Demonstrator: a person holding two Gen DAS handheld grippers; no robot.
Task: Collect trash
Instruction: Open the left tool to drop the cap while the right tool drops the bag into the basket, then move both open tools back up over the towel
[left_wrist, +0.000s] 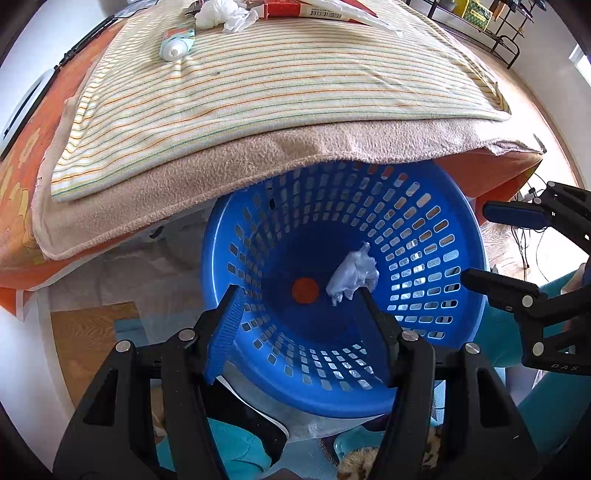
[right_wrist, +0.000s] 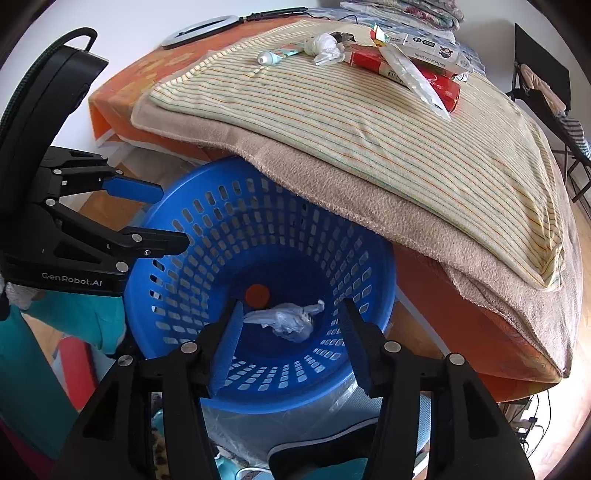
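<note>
The blue basket (left_wrist: 461, 266) holds a crumpled wad (left_wrist: 352, 275) at 3 o'clock of an orange disc (left_wrist: 305, 290). The left gripper (left_wrist: 299, 295) and right gripper (right_wrist: 291, 310) both have jaws apart, empty.

Glossy plastic basket (left_wrist: 461, 236), fuzzy towel (left_wrist: 258, 158)

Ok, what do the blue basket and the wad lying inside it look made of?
Blue basket: looks like moulded plastic, glossy, with rows of punched slots. Wad: probably thin plastic film, translucent and shiny in the right view, though it could be crumpled tissue.
</note>
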